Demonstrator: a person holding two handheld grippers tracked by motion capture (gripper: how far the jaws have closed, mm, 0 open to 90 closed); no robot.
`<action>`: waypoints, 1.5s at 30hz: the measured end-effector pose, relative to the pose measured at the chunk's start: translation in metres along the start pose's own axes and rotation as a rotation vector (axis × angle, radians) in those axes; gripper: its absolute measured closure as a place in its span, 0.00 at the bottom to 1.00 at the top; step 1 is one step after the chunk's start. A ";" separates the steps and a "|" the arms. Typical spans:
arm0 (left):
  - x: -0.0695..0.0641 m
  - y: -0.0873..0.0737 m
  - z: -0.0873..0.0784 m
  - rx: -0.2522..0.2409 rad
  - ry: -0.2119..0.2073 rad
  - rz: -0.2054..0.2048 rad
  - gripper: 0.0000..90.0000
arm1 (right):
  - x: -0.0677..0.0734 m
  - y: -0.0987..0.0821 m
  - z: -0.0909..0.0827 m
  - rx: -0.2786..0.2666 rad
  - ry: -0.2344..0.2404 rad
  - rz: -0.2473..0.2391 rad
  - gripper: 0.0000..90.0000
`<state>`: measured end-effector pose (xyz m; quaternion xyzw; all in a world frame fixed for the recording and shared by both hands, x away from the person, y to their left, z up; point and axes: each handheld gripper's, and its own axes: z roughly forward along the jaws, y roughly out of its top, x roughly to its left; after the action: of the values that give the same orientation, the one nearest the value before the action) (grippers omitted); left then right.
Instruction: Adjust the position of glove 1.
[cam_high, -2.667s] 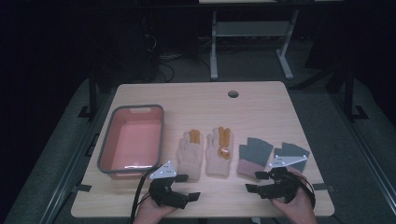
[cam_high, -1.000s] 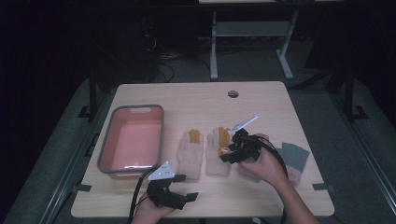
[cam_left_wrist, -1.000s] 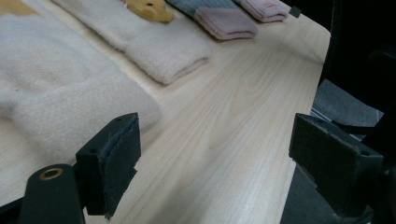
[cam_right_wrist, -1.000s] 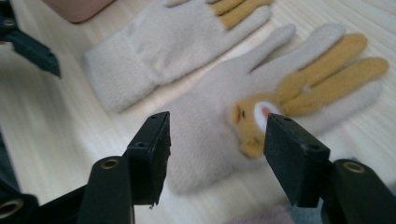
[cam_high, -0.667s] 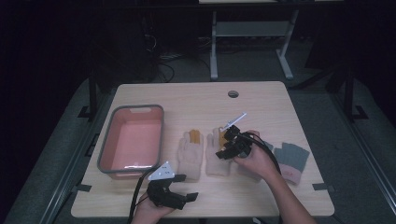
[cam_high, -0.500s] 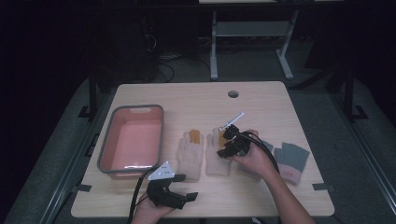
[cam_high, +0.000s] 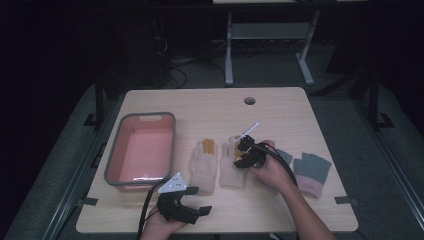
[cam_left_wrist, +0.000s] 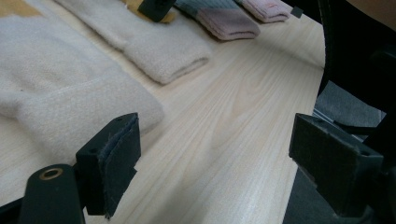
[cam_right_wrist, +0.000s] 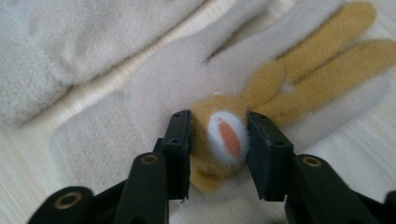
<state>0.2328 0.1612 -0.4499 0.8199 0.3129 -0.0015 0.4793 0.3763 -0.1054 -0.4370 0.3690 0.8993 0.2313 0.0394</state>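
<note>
**Right gripper pinching the cream glove's tan patch**

The right gripper (cam_high: 243, 152) is squeezing the tan animal-face patch (cam_right_wrist: 219, 135) on the right cream glove (cam_high: 233, 162), which is lying right of the pink tub (cam_high: 142, 150), between its twin (cam_high: 204, 160) and the grey gloves (cam_high: 311, 171). The left gripper (cam_high: 182, 207) is resting with jaws spread wide and empty, in front of the tub at the table's (cam_high: 210, 107) near edge.

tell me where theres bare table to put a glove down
The far half of the table is bare, from the pink bin across past the cable hole. The near middle strip is crowded: two cream gloves, two grey-green gloves and both grippers.
</note>
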 end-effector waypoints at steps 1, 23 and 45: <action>0.000 0.000 0.000 0.001 0.000 0.001 0.18 | 0.000 0.000 -0.001 0.002 -0.001 -0.008 0.72; -0.003 0.000 -0.005 -0.012 0.009 -0.001 0.18 | 0.029 0.018 -0.057 -0.095 0.025 -0.109 0.74; -0.005 0.001 -0.014 -0.030 0.013 0.012 0.18 | 0.069 0.071 -0.022 -0.098 0.101 -0.207 0.74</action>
<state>0.2249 0.1692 -0.4404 0.8145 0.3109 0.0115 0.4897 0.3672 -0.0226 -0.3792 0.2597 0.9211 0.2879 0.0356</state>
